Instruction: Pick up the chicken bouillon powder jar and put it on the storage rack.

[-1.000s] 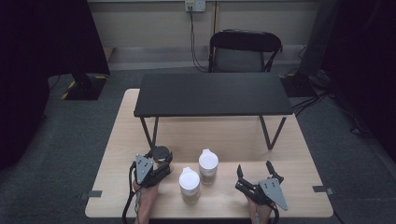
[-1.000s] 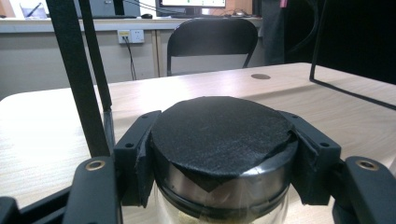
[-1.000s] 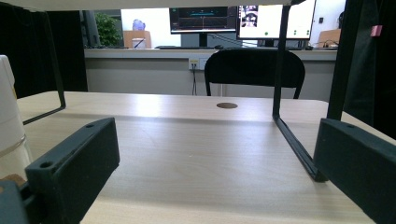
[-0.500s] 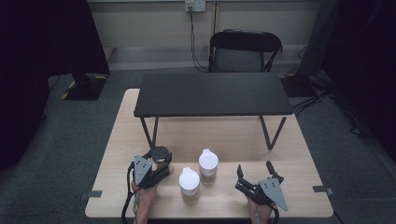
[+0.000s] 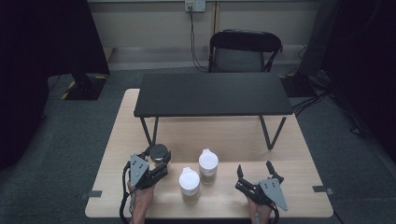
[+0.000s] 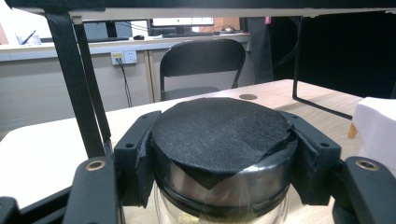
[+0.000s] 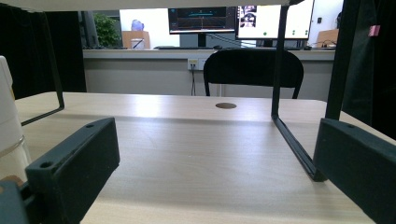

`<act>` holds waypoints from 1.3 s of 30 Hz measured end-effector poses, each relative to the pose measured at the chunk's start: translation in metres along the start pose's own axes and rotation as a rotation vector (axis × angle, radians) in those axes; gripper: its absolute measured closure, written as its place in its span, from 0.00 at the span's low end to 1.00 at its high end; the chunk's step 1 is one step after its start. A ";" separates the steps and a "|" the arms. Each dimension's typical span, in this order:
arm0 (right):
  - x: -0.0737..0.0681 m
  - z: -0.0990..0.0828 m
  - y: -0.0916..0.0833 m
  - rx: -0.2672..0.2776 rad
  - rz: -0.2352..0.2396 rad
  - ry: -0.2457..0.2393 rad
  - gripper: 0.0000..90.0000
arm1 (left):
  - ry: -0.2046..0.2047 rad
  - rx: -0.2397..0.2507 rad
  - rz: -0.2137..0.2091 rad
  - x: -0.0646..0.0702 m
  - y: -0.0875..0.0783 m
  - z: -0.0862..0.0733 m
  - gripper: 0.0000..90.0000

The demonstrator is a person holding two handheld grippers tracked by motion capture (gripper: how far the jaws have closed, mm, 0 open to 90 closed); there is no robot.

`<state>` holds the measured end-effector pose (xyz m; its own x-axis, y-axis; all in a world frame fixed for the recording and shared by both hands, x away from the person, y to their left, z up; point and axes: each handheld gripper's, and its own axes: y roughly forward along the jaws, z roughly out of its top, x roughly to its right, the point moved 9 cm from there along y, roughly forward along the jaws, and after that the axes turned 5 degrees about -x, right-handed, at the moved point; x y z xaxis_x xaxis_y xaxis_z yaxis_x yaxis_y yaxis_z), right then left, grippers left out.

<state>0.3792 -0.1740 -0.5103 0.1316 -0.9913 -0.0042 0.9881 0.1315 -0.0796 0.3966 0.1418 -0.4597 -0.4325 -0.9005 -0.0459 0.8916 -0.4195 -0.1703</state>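
A clear jar with a black lid [image 5: 158, 153] [image 6: 219, 135] sits at the near left of the wooden table, and my left gripper [image 5: 158, 164] [image 6: 219, 154] is shut on it just below the lid, jaws pressing both sides. Two white-lidded jars stand in the middle front: one nearer [image 5: 189, 184] and one a little farther right [image 5: 208, 164]. My right gripper [image 5: 256, 173] [image 7: 210, 177] rests low at the near right, open with nothing between its jaws. A white jar edge [image 7: 8, 126] shows at the left of the right gripper view.
A low black shelf on thin metal legs [image 5: 212, 93] stands across the middle of the wooden table [image 5: 219, 135]. A black folding chair [image 5: 243, 50] stands beyond the far edge. Dark curtains flank the room.
My left gripper has risen slightly with the black-lidded jar in it. The right gripper and both white-lidded jars have not moved.
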 end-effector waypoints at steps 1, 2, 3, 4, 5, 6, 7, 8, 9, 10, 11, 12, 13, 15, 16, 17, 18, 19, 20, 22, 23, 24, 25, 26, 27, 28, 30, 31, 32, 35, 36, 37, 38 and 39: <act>0.000 0.000 0.000 0.000 0.000 0.000 0.00 | -0.002 0.002 -0.003 0.000 0.000 0.001 0.39; 0.000 0.000 0.000 0.000 0.000 0.000 0.00 | 0.001 0.000 -0.004 0.000 0.000 0.002 0.39; 0.000 0.000 0.000 0.000 0.000 -0.001 0.00 | 0.004 -0.001 -0.003 -0.001 0.001 0.002 0.39; 0.000 0.000 0.000 0.000 0.000 -0.001 0.00 | 0.004 -0.001 -0.003 -0.001 0.001 0.004 0.39; 0.000 0.000 0.000 0.000 0.000 -0.001 0.00 | 0.002 0.002 -0.004 -0.001 0.001 0.005 0.39; 0.000 0.000 0.000 0.000 0.001 -0.001 0.00 | 0.004 0.002 -0.005 -0.001 0.000 0.006 0.39; 0.000 0.000 0.000 0.000 0.001 -0.001 0.00 | 0.006 0.003 -0.006 -0.001 0.000 0.008 0.39; 0.000 0.000 0.000 0.000 0.001 -0.001 0.00 | 0.008 0.004 -0.006 -0.002 0.001 0.009 0.39; 0.000 0.000 0.000 0.000 0.001 -0.001 0.00 | 0.009 0.003 -0.005 -0.002 0.001 0.010 0.39; 0.000 0.000 0.000 0.000 0.001 -0.001 0.00 | 0.008 0.000 -0.007 -0.002 0.001 0.011 0.39; 0.000 0.000 0.000 0.001 0.001 -0.001 0.00 | 0.007 -0.004 -0.008 -0.002 0.002 0.012 0.39; 0.000 0.000 0.000 0.001 0.001 0.000 0.00 | 0.009 -0.004 -0.009 -0.001 0.002 0.012 0.39; 0.000 0.000 0.000 0.000 0.000 0.000 0.00 | 0.008 -0.004 -0.011 -0.001 0.002 0.013 0.39; 0.000 0.000 0.000 0.000 0.001 -0.001 0.00 | 0.007 0.000 -0.014 -0.001 0.001 0.016 0.39; 0.000 0.000 0.000 0.000 0.001 -0.001 0.00 | 0.006 -0.002 -0.018 0.000 0.001 0.017 0.39; 0.000 0.000 0.000 0.001 0.001 -0.001 0.00 | -0.004 -0.003 -0.028 0.000 0.001 0.018 0.39; 0.000 0.000 0.000 0.001 0.001 0.000 0.00 | -0.019 -0.004 -0.044 0.000 0.000 0.018 0.39; 0.000 0.000 0.000 0.001 0.001 -0.001 0.00 | -0.029 -0.007 -0.054 0.000 0.000 0.019 0.39; 0.000 0.000 0.000 0.001 0.001 -0.001 0.00 | -0.027 -0.010 -0.053 0.000 0.000 0.019 0.39; 0.000 0.000 0.000 0.000 0.001 0.000 0.00 | 0.002 -0.021 -0.039 0.001 0.000 0.019 0.39; 0.000 0.000 0.000 0.001 0.001 0.000 0.00 | 0.005 -0.023 -0.035 0.001 0.000 0.020 0.39; 0.000 0.000 0.000 0.002 0.001 -0.001 0.00 | 0.001 -0.021 -0.037 0.001 0.000 0.021 0.39; 0.000 0.000 0.000 0.001 0.001 -0.001 0.00 | -0.004 -0.017 -0.042 0.001 -0.001 0.022 0.39; 0.000 0.000 0.000 0.002 0.002 -0.001 0.00 | -0.005 -0.014 -0.043 0.001 -0.001 0.024 0.39; 0.000 0.000 0.000 0.002 0.002 -0.001 0.00 | -0.002 -0.013 -0.042 0.001 -0.002 0.025 0.39; 0.000 0.000 0.000 0.002 0.002 -0.001 0.00 | 0.007 -0.012 -0.040 0.002 -0.002 0.027 0.39; 0.000 0.000 0.000 0.002 0.002 -0.001 0.00 | 0.017 -0.006 -0.042 0.002 -0.003 0.032 0.39; 0.000 0.000 0.000 0.002 0.002 -0.001 0.00 | 0.024 -0.004 -0.044 0.002 -0.003 0.035 0.39; 0.000 0.000 0.000 0.003 0.001 -0.001 0.00 | 0.027 0.000 -0.048 0.002 -0.003 0.037 0.39; 0.000 0.000 0.000 0.003 0.001 -0.002 0.00 | 0.044 0.008 -0.049 0.002 -0.004 0.045 0.39; 0.000 0.000 0.000 0.002 0.002 -0.002 0.00 | 0.050 0.010 -0.048 0.002 -0.004 0.048 0.39; 0.000 0.000 0.000 0.002 0.002 -0.001 0.00 | 0.053 0.015 -0.048 0.002 -0.005 0.051 0.39; 0.000 0.000 0.000 0.002 0.002 -0.001 0.00 | 0.052 0.019 -0.049 0.002 -0.005 0.054 0.39; 0.000 0.000 0.000 0.003 0.002 -0.002 0.00 | 0.049 0.021 -0.051 0.002 -0.006 0.056 0.39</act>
<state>0.3788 -0.1739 -0.5101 0.1338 -0.9910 -0.0028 0.9881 0.1336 -0.0768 0.3983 0.1361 -0.4036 -0.4828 -0.8715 -0.0860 0.8708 -0.4674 -0.1527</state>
